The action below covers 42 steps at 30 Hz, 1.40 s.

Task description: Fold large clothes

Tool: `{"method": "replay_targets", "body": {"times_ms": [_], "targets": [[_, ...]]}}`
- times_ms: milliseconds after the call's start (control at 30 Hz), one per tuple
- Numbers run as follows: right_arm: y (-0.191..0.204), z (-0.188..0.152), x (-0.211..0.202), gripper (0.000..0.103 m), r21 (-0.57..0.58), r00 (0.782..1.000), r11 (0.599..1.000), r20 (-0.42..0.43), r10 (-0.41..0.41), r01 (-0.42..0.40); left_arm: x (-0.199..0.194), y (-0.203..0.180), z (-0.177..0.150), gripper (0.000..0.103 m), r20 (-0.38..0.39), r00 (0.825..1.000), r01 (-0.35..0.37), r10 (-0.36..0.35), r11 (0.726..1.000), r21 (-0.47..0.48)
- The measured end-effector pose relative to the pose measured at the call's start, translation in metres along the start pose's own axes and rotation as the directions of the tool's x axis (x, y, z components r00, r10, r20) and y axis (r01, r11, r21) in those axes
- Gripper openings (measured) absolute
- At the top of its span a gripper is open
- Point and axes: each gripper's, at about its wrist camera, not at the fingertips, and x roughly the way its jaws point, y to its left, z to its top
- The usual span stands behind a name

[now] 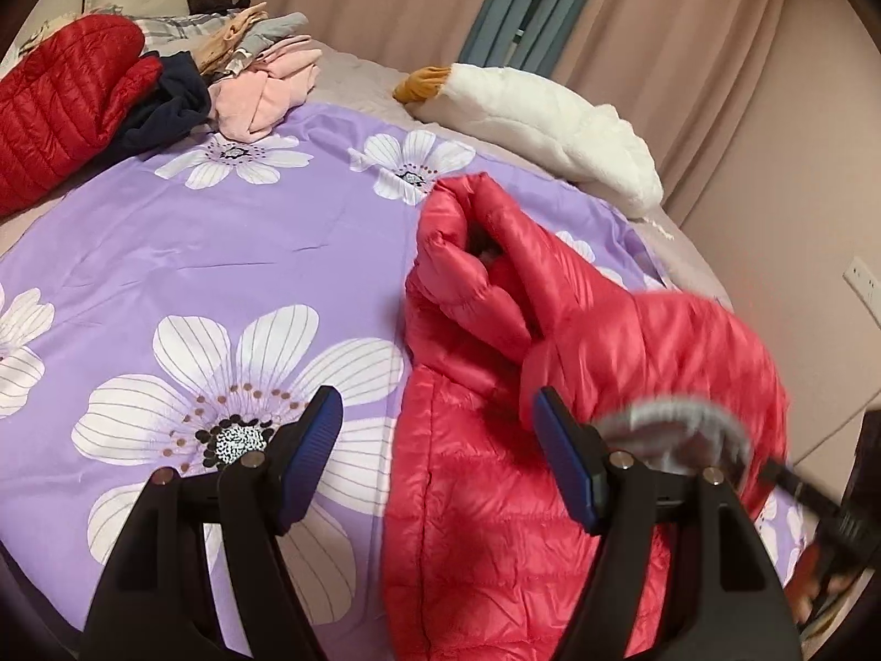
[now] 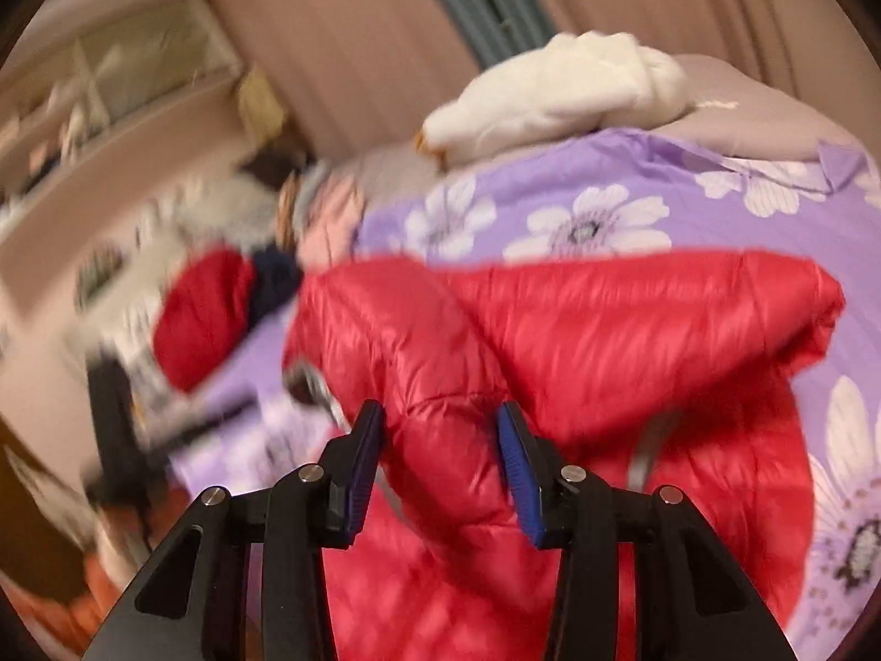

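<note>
Red jacket (image 1: pixel 550 385) on purple sheet (image 1: pixel 220 253), right side. Left gripper (image 1: pixel 440 457) gaping, empty. Right gripper (image 2: pixel 440 462) straddling raised fold; grip uncertain. Advised: clamp firmly before carrying fold across.

My left gripper (image 1: pixel 438 413): black angular arms | ribbed blue pads | silver pivot screws || my right gripper (image 2: pixel 439 429): same black, blue, silver build

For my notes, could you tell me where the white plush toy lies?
Left wrist view, upper right: the white plush toy lies at the bed's far edge, beyond the pink-red jacket.
</note>
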Motion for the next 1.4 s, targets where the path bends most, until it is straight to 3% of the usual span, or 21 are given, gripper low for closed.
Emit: {"method": "replay_targets", "body": {"times_ms": [133, 233, 433, 600, 700, 833, 933, 1067, 1233, 1333, 1400], "targets": [[0.002, -0.008, -0.011, 0.046, -0.056, 0.998, 0.998, -0.046, 0.039, -0.042, -0.005, -0.003, 0.005, 0.072, 0.025, 1.000, -0.002, 0.002, 1.000, 0.007], [0.010, -0.010, -0.010, 0.046, -0.130, 0.997, 0.992, -0.078, -0.002, -0.009, -0.007, -0.008, 0.009, 0.073, 0.035, 0.999, 0.007, -0.008, 1.000, 0.023], [0.001, -0.005, -0.018, 0.047, -0.060, 1.000, 0.998, -0.031, 0.001, -0.003, -0.013, -0.019, 0.024, 0.073, 0.075, 0.997, 0.000, -0.006, 0.997, 0.077], [-0.014, 0.008, -0.020, 0.053, 0.069, 0.986, 0.984, 0.037, 0.160, -0.162, -0.014, -0.022, 0.037, 0.074, 0.105, 0.994, -0.003, -0.005, 0.997, 0.079], [0.002, 0.007, -0.005, 0.053, 0.017, 0.968, 0.968, -0.002, 0.250, -0.250, -0.008, -0.021, 0.035, 0.075, 0.079, 0.996, 0.041, -0.045, 0.998, 0.047], [0.024, -0.020, 0.025, 0.053, -0.088, 0.978, 0.984, -0.158, 0.138, -0.153, 0.001, -0.025, 0.029, 0.075, 0.053, 0.999, 0.010, -0.013, 0.998, 0.063], [0.026, -0.035, 0.029, 0.053, -0.096, 0.971, 0.985, -0.210, 0.118, -0.141, 0.002, -0.023, 0.029, 0.075, 0.047, 0.999, 0.009, -0.012, 0.998, 0.068], [0.021, -0.025, 0.010, 0.053, -0.087, 0.987, 0.993, -0.146, 0.071, -0.084, 0.001, -0.021, 0.034, 0.075, 0.042, 0.998, 0.042, -0.044, 0.998, 0.035], [0.003, -0.007, -0.002, 0.054, -0.015, 0.996, 0.998, -0.062, -0.058, 0.057, 0.002, -0.035, 0.033, 0.075, 0.051, 0.997, 0.055, -0.058, 0.997, 0.058], [-0.006, -0.007, -0.004, 0.054, 0.059, 0.999, 0.998, -0.042, -0.032, 0.034, 0.006, -0.044, 0.029, 0.075, 0.046, 0.998, 0.047, -0.051, 0.995, 0.089], [-0.012, -0.007, -0.006, 0.065, 0.117, 1.000, 0.993, -0.019, -0.001, 0.003, 0.008, -0.049, 0.026, 0.075, 0.036, 0.998, 0.053, -0.057, 0.993, 0.102]]}}
